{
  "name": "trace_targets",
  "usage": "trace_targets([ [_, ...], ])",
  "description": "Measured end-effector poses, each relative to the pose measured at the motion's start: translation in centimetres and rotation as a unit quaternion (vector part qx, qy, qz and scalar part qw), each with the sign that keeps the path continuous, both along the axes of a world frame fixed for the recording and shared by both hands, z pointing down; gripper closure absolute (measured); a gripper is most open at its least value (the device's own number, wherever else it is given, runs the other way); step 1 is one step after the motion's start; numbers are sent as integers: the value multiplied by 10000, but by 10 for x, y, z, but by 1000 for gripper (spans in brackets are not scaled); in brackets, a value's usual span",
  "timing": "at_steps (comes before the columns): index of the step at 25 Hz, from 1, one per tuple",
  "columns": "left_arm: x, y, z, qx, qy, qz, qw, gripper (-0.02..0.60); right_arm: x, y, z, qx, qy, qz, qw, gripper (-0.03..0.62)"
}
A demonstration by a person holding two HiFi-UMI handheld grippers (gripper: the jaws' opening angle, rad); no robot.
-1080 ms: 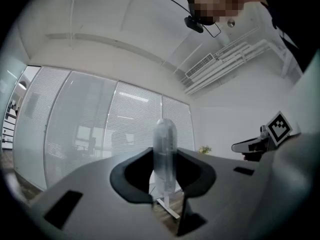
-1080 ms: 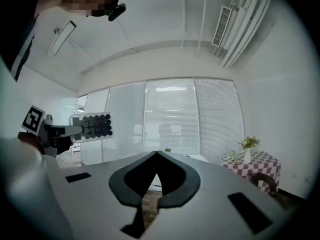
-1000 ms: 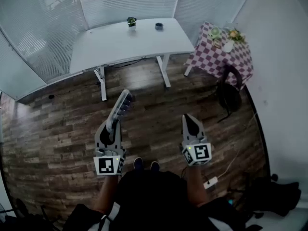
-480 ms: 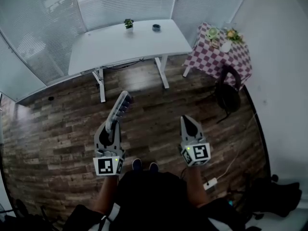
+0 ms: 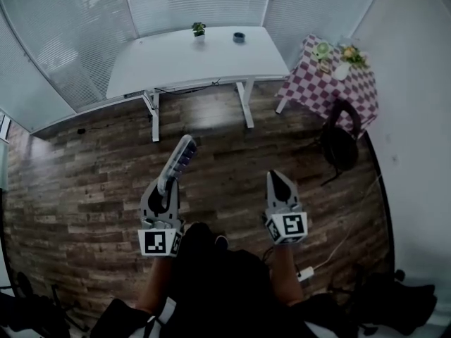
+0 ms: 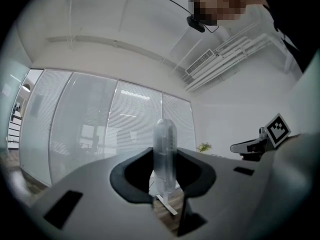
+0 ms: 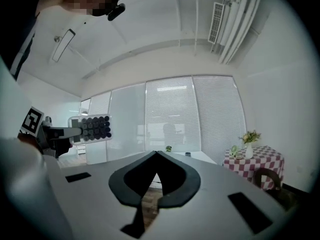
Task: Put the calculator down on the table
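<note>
The wood-plank floor point(image 5: 84, 167) is separating the person from the white, flat-topped table point(image 5: 190, 62), well ahead, so the setting-down is judged not yet begun. The left gripper point(image 5: 165, 186) is pinching the calculator point(image 5: 182, 157) by its near end, jaws partly closed on the slim slab, its dark round keys projecting forward for carrying. The right gripper point(image 5: 277, 178) is riding alongside, jaws together, grasping nothing.

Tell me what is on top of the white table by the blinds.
A small potted plant and a dark round container stand near the far edge of the table. Its contents are too small to tell.
</note>
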State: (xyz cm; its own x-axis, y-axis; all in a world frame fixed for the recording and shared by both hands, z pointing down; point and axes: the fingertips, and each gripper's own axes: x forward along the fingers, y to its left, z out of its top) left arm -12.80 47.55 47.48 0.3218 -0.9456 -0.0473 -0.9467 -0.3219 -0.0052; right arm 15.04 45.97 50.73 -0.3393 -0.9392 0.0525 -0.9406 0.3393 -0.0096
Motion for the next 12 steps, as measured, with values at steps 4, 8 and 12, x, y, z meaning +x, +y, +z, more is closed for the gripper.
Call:
trace_targets([
  [4,-1,-8,0,-38,8,-150,9999,482,7,-11,6,-70,-6,-12,10000,588],
  [8,-2,-38,-1,112,56,-159,9998,482,17,-42,12,-94,12,198,9998,588],
  [12,-2,-77,6,97,-45,-115,9999,482,13,-80,8,-83,-3,164,9998,588],
])
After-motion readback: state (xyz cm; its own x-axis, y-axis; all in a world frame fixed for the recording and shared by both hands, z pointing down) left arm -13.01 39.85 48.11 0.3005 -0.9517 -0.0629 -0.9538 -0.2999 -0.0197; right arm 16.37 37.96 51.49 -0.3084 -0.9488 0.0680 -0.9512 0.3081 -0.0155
